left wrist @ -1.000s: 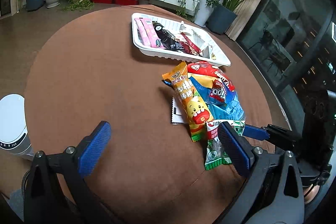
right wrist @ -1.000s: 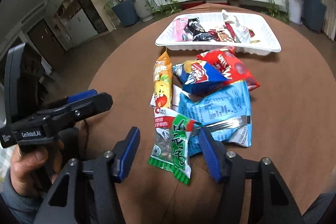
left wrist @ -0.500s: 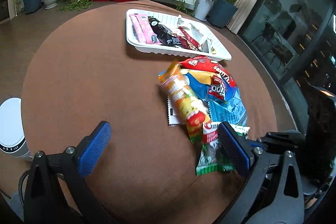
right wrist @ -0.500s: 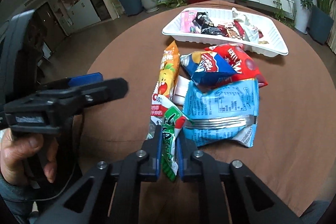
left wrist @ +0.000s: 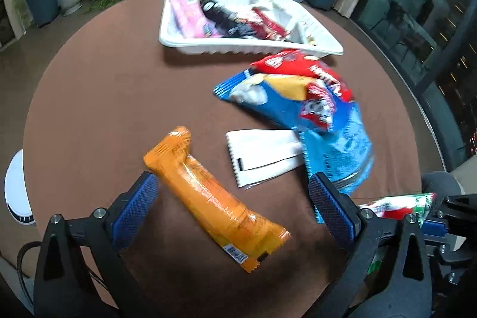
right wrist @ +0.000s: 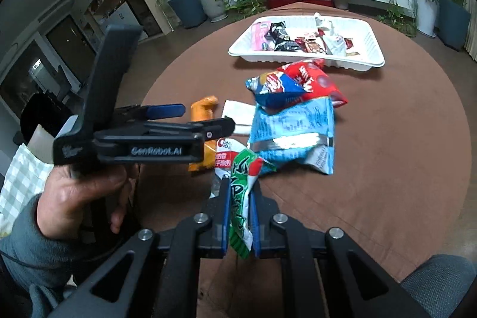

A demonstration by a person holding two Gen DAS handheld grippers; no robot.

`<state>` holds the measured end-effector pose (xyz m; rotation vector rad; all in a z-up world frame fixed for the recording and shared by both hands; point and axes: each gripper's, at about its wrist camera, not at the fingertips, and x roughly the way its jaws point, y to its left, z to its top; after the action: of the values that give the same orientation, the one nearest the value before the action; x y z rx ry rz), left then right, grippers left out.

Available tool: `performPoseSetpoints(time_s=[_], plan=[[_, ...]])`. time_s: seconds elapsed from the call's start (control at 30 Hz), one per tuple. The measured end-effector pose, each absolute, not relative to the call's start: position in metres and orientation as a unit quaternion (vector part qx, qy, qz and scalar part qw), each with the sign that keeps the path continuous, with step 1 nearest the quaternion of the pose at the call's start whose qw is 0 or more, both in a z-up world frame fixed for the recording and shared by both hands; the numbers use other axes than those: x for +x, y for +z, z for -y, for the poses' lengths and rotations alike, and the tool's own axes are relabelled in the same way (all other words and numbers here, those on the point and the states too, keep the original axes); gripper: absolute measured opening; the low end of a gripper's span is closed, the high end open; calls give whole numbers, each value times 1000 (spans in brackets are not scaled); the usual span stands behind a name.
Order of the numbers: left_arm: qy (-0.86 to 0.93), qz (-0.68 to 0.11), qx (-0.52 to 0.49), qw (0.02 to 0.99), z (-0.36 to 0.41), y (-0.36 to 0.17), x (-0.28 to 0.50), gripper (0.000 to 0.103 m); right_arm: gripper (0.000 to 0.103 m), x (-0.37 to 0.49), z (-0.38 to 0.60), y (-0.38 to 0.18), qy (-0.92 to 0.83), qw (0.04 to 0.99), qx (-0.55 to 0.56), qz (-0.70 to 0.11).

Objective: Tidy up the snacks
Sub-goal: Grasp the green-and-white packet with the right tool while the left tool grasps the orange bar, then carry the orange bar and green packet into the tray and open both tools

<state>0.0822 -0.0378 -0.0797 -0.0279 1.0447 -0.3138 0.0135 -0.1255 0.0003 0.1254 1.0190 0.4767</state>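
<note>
Round brown table [left wrist: 104, 97], white tray [left wrist: 238, 48] of snacks at its far side. Left wrist view: left gripper [left wrist: 229, 201] jaws wide apart over the orange packet [left wrist: 208, 195], pads apparently not touching it; blurred blue bag [left wrist: 298, 103] beyond. Right wrist view: right gripper [right wrist: 240, 219] clamped on the green-and-white packet [right wrist: 238, 184], lifted clear of the table; hand [right wrist: 77, 192] holding the left gripper alongside.

snack packets on table [left wrist: 221, 208]: 5 | held packet [right wrist: 240, 200]: 1 | tray [left wrist: 226, 48]: 1 | table [left wrist: 98, 97]: 1
</note>
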Motion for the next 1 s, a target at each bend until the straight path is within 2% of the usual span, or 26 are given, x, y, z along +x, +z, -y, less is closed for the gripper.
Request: performPoseSetpoints(time_s=[0.4, 0.5, 0.6, 0.63, 0.67, 0.7, 1.0], plan=[[-114, -527, 12, 842, 21, -101, 85, 101, 13, 11, 131, -2, 229, 846, 62, -478], [-111, -525, 22, 843, 17, -103, 85, 89, 13, 8, 134, 0, 228, 846, 62, -477], [-109, -523, 16, 845, 11, -100, 90, 71, 13, 7, 134, 0, 227, 847, 59, -477], [-108, -521, 12, 846, 8, -98, 91, 57, 13, 7, 134, 0, 227, 846, 59, -478], [-110, -520, 9, 847, 7, -96, 91, 34, 13, 7, 133, 0, 228, 846, 58, -478], [-110, -518, 4, 848, 4, -96, 92, 24, 13, 7, 131, 0, 229, 846, 57, -478], [-114, -509, 12, 853, 7, -95, 84, 22, 13, 8, 133, 1, 226, 847, 61, -478]])
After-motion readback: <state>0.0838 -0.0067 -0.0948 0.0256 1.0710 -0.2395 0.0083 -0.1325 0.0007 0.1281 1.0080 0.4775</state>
